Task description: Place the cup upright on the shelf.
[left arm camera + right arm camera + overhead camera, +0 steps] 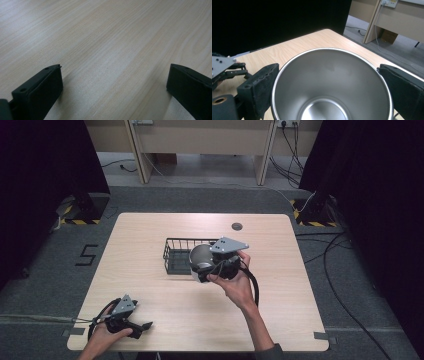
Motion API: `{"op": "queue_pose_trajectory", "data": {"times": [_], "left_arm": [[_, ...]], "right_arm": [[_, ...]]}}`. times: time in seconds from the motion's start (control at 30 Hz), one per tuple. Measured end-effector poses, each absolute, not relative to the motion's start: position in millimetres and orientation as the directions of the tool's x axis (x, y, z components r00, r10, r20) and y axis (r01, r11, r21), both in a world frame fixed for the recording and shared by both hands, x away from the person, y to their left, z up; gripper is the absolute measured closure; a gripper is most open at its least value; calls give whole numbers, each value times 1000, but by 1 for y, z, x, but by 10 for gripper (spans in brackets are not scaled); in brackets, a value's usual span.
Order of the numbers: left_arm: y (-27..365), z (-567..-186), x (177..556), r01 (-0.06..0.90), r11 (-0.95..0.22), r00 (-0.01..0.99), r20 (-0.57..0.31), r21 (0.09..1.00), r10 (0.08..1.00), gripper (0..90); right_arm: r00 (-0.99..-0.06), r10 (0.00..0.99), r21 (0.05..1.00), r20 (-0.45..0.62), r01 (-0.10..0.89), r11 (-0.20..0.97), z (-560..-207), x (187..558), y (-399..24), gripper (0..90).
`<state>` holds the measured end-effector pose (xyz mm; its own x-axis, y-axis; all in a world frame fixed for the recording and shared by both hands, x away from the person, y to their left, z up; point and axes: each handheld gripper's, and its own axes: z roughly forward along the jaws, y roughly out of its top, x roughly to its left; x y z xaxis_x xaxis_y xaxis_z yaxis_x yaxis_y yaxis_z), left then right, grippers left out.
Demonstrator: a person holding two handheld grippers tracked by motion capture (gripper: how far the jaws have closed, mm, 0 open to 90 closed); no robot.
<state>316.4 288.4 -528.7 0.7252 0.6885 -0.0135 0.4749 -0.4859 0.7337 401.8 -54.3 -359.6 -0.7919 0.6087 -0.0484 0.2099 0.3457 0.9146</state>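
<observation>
A shiny steel cup (329, 82) sits between the two black pads (259, 85) of my right gripper (329, 75), which is shut on its sides; its mouth faces the camera. In the high view the steel cup (201, 255) hangs tilted above the table, at the right end of a black wire basket (172, 262), with my right gripper (204, 269) around it. My left gripper (145, 326) lies on the table near the front left corner. Its jaws stand open over bare wood, nothing between them (113, 75). My left gripper (224, 67) is also in the right gripper view, at the left.
The wire basket stands at the middle of the light wooden table (150, 230). A round dark grommet (236, 226) sits in the tabletop behind it. Cables (340, 250) trail across the grey floor on the right, and dark curtains hang at both sides.
</observation>
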Motion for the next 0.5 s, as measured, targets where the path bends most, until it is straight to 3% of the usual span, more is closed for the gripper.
{"op": "queue_pose_trajectory", "data": {"times": [0.5], "left_arm": [[289,-528,316,476,-487,726,-15,732,688,0]], "right_arm": [[-790,611,908,-62,209,363,-343,435,-35,63]]}}
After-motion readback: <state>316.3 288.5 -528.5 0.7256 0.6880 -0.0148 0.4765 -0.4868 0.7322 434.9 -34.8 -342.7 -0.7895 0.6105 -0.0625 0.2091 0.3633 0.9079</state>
